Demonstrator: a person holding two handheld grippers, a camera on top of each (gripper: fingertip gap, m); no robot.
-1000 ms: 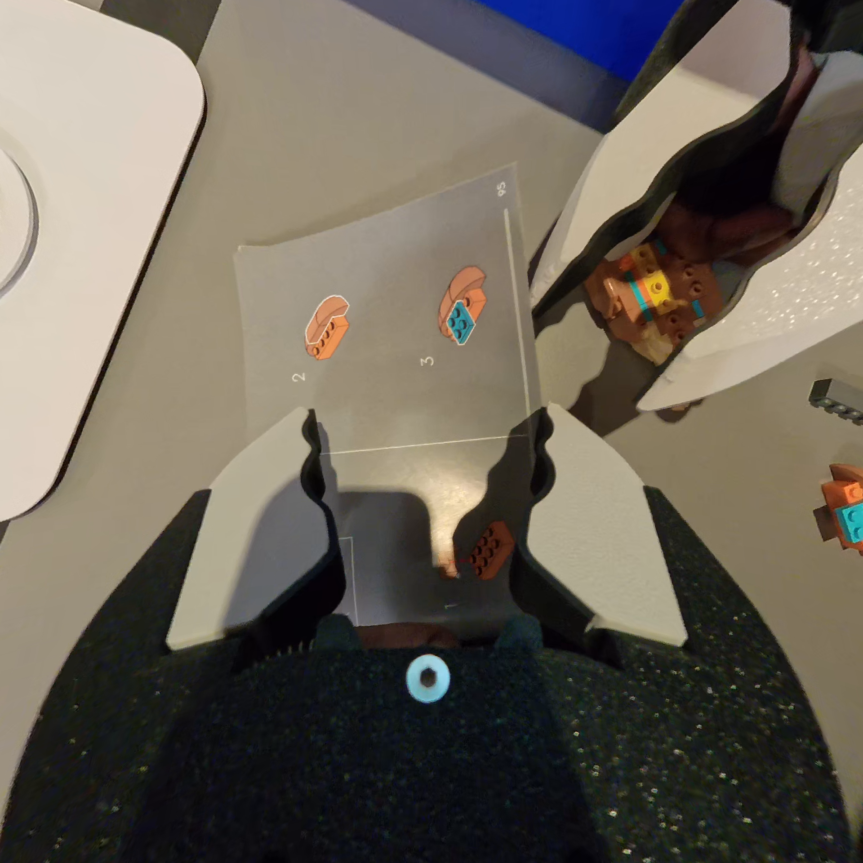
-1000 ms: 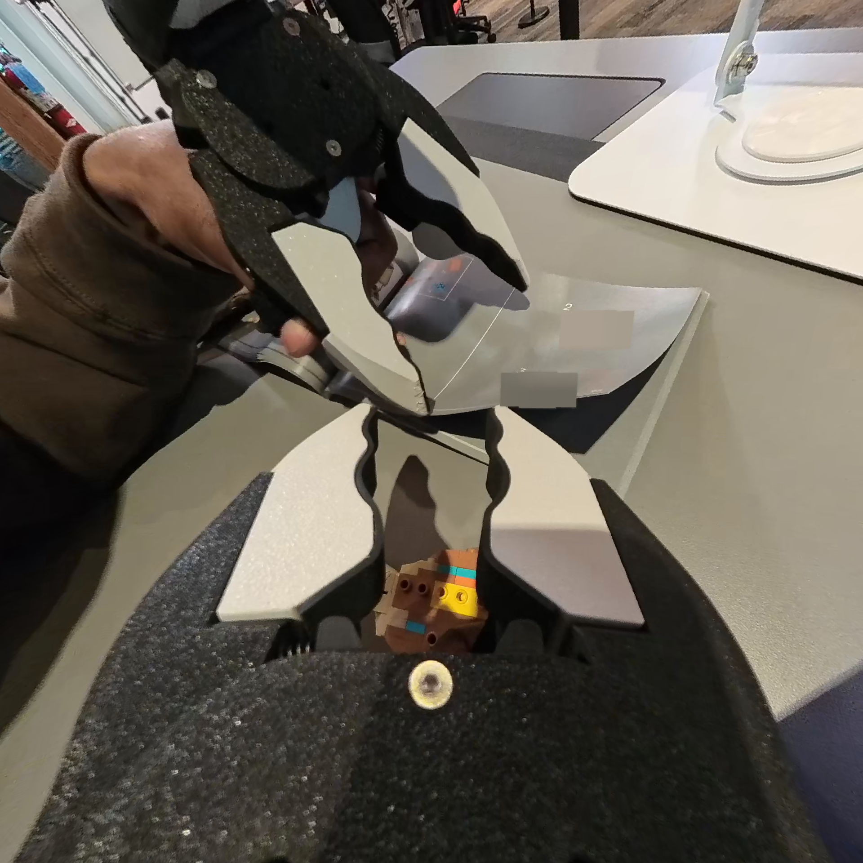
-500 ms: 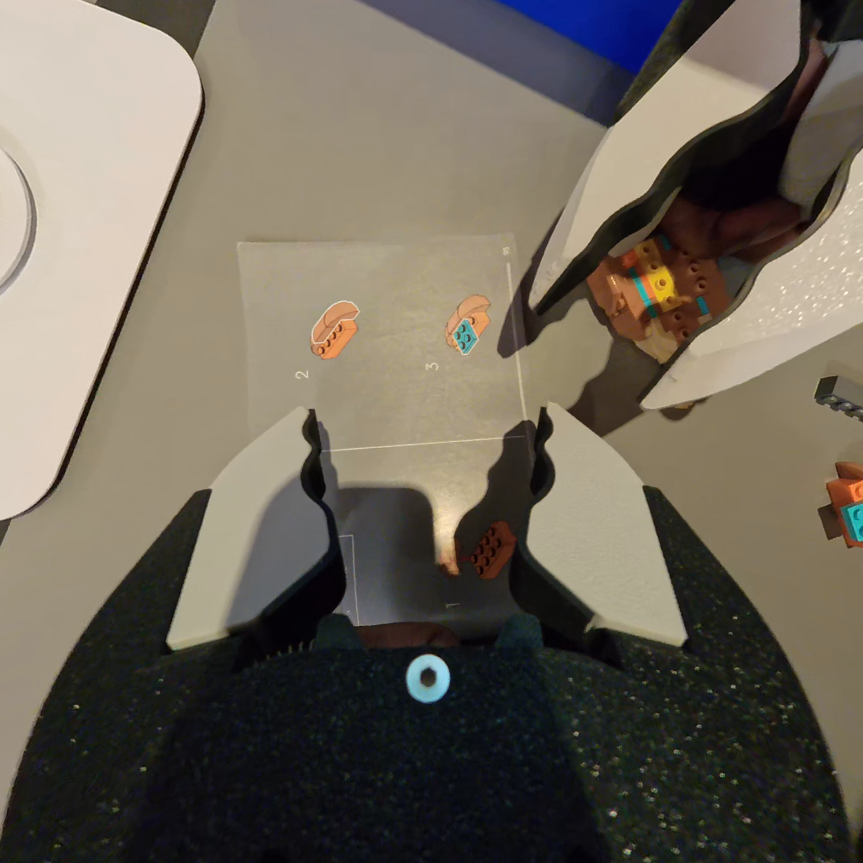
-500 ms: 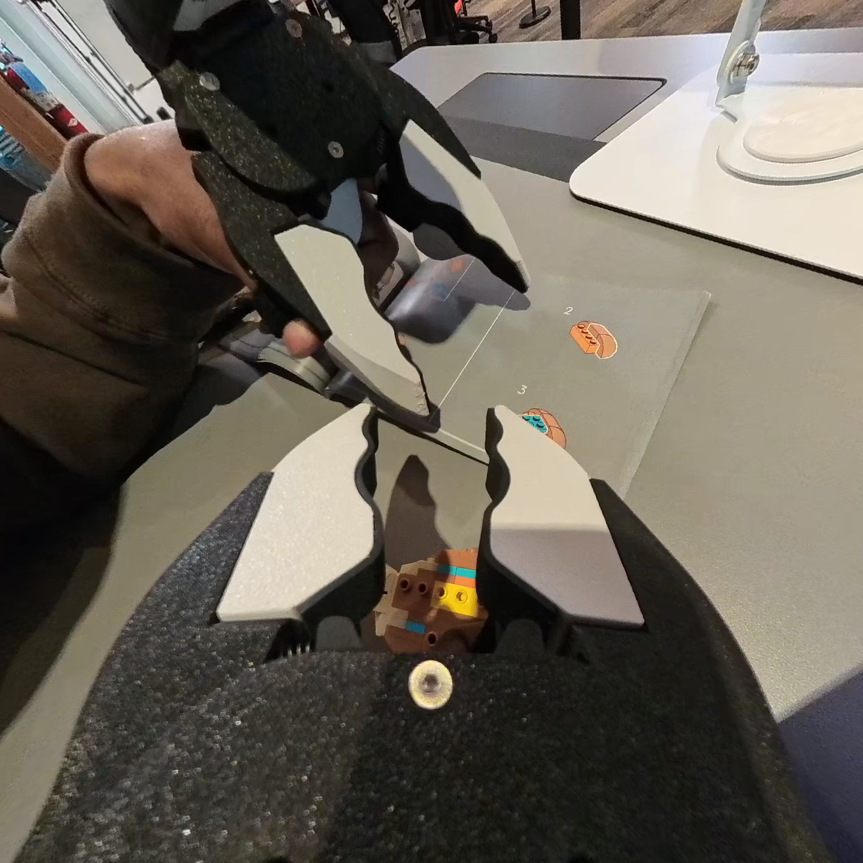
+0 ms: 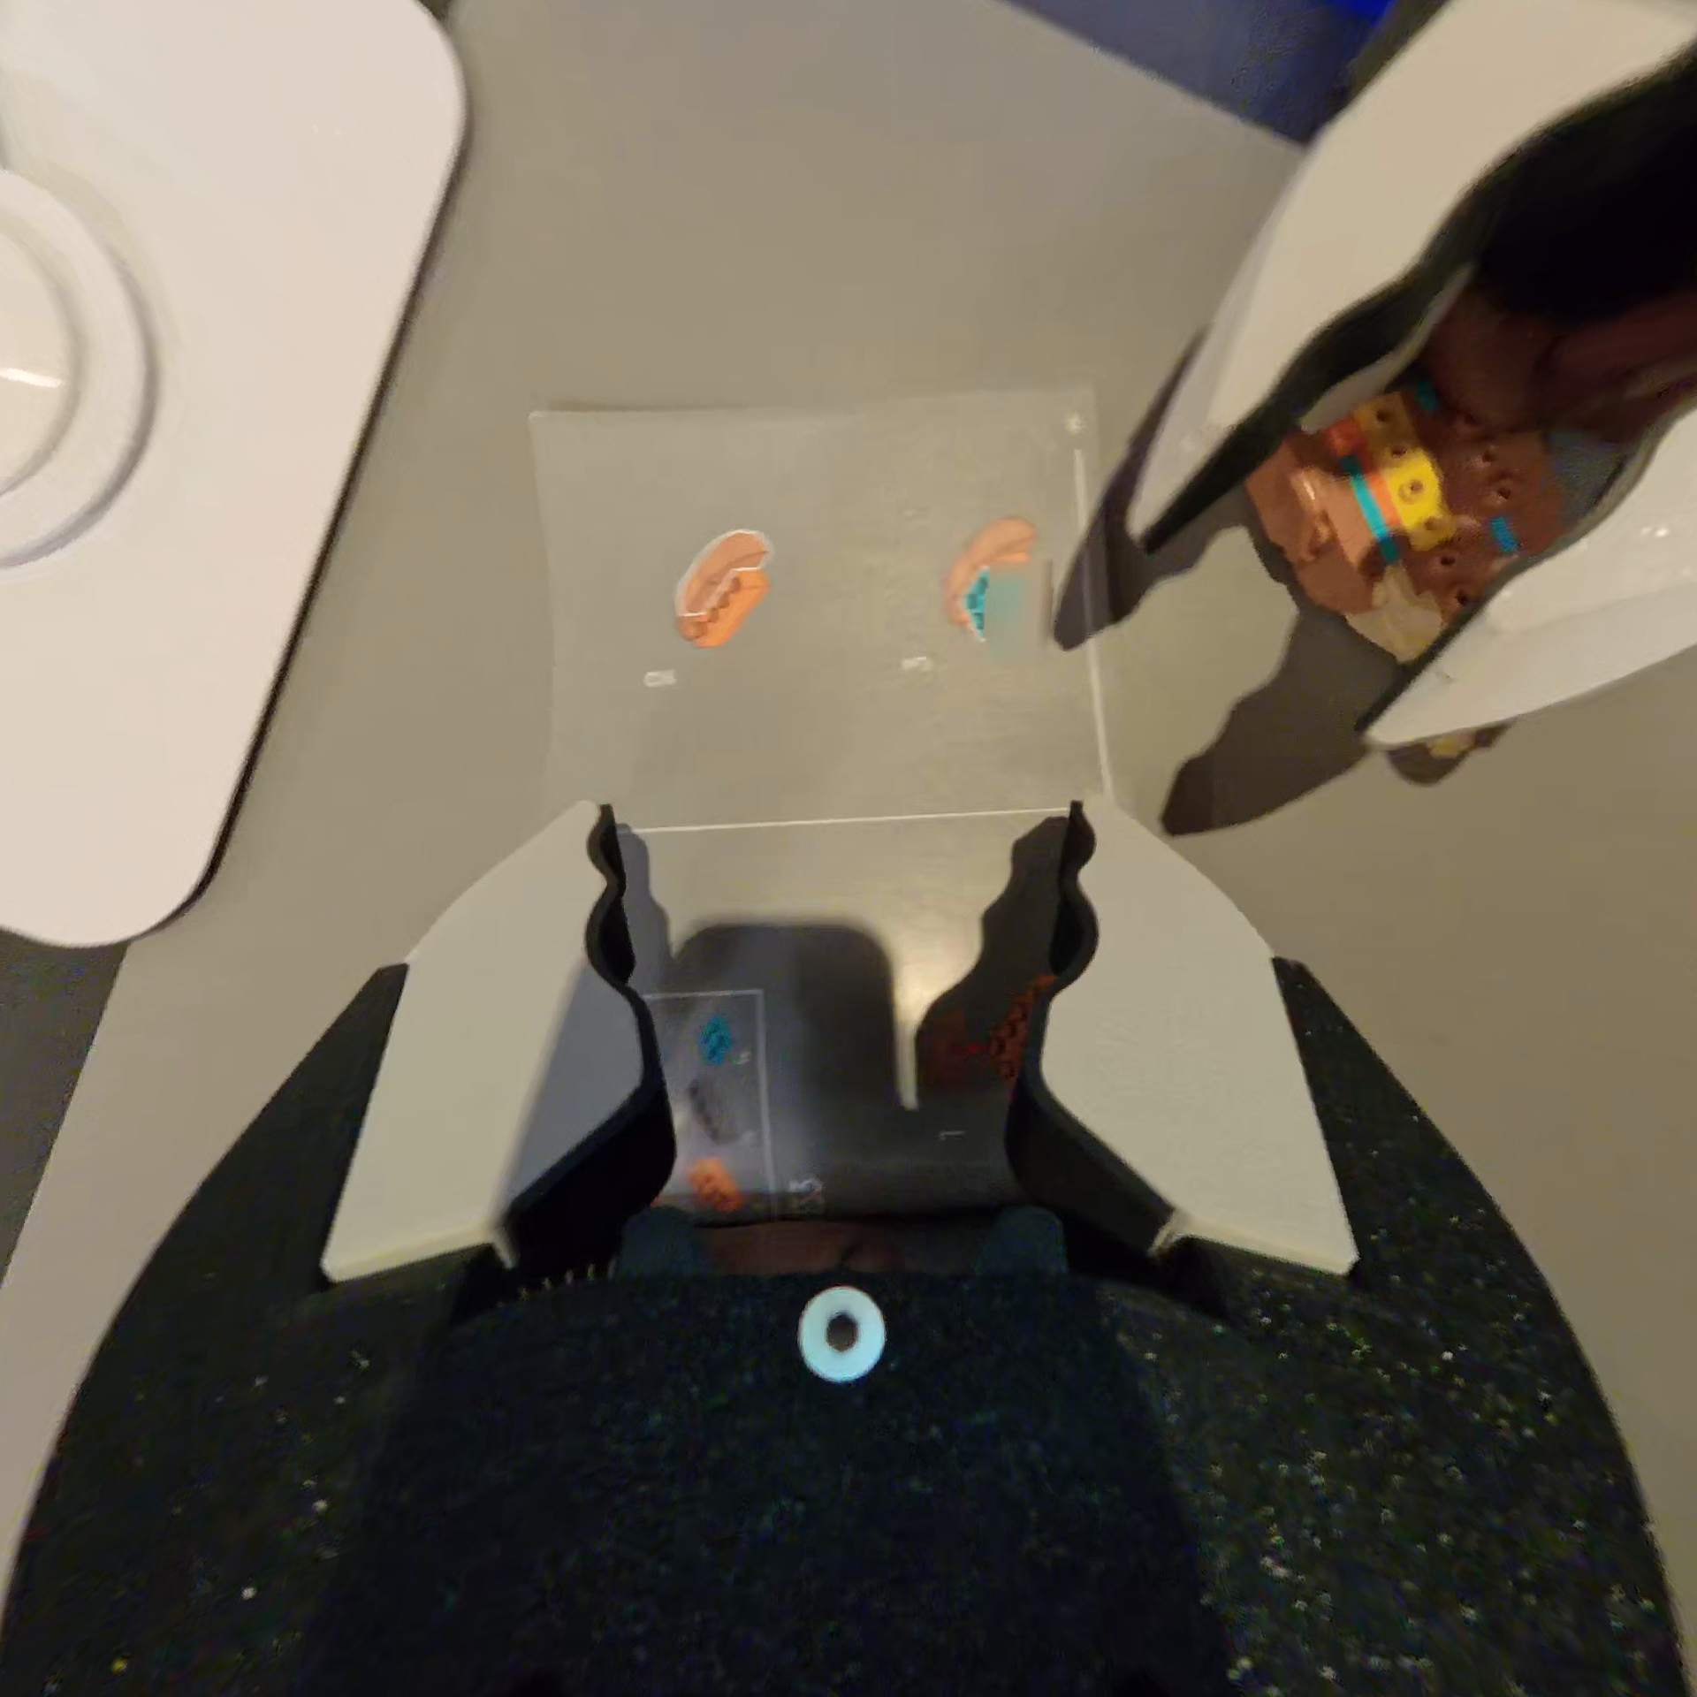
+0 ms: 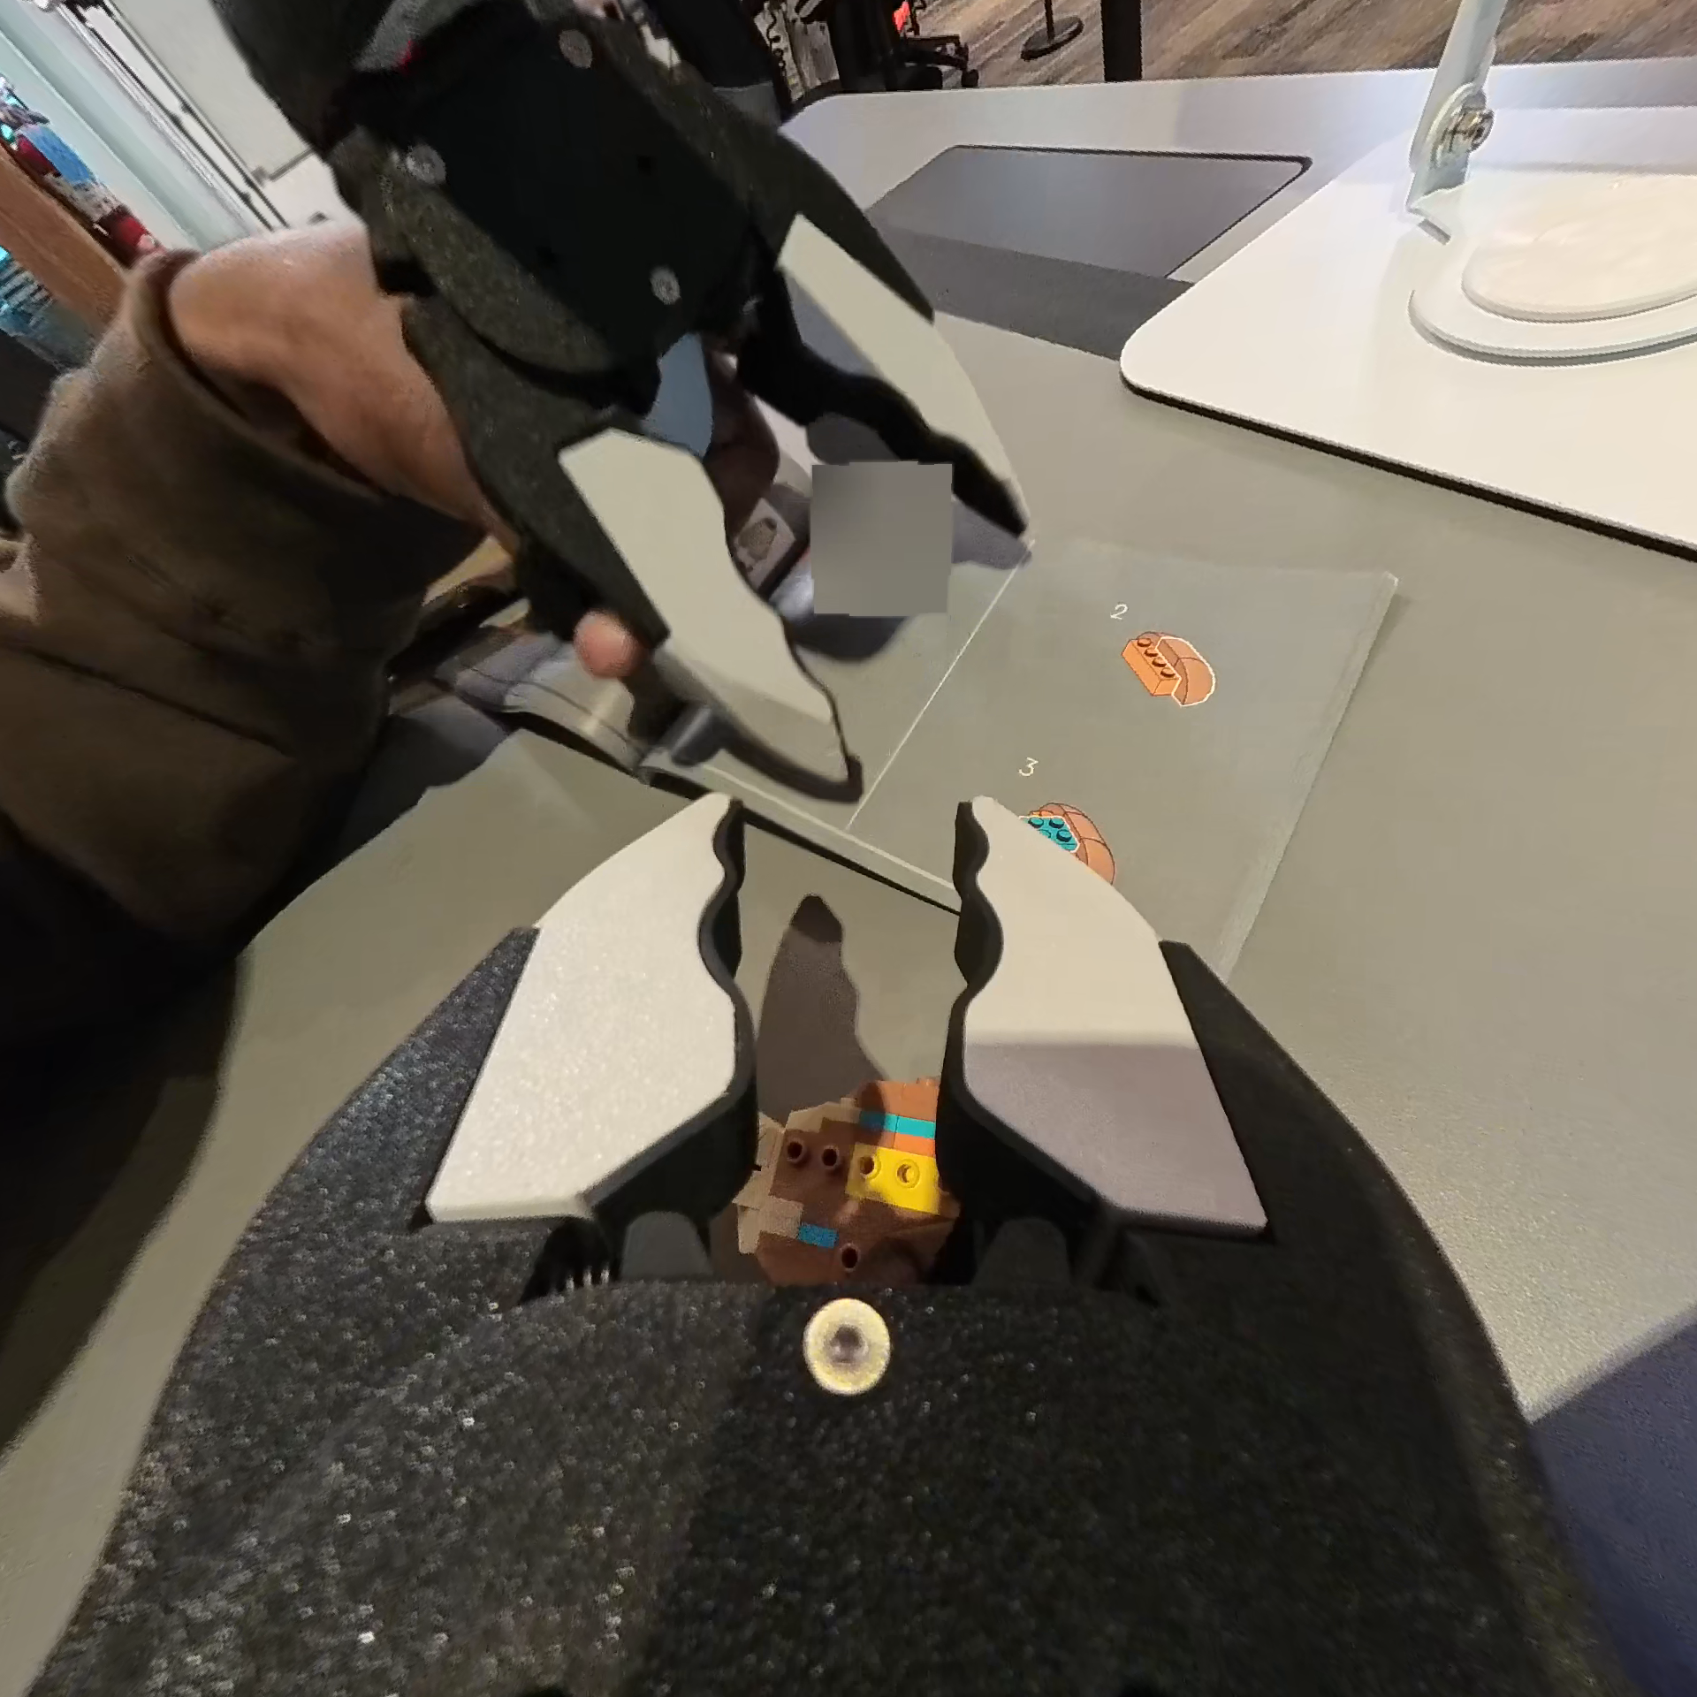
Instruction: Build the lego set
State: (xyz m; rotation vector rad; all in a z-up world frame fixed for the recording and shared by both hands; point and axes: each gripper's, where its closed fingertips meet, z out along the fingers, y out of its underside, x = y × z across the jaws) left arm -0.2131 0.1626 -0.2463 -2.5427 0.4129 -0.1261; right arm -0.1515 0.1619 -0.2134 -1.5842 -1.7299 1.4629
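Note:
The open instruction booklet (image 5: 826, 661) lies flat on the grey table; its page shows orange and teal brick drawings. My left gripper (image 5: 836, 817) is open and empty, hovering over the near part of the page. My right gripper (image 6: 849, 813) is shut on a brown lego build (image 6: 854, 1185) with yellow and teal bricks, held deep between its fingers, just off the booklet's (image 6: 1194, 781) near edge. In the left wrist view the right gripper (image 5: 1221, 689) sits at the upper right, with the build (image 5: 1396, 514) in it. In the right wrist view the left gripper (image 6: 927, 652) is above the booklet.
A white stand base (image 5: 184, 367) lies left of the booklet; it also shows at the far right in the right wrist view (image 6: 1423, 321). A dark mat (image 6: 1084, 202) lies beyond. A hand and brown sleeve (image 6: 230, 505) hold the left gripper.
The curled booklet page has settled flat. My left gripper has drawn back, so more of the near page shows. The right gripper with the build has barely moved.

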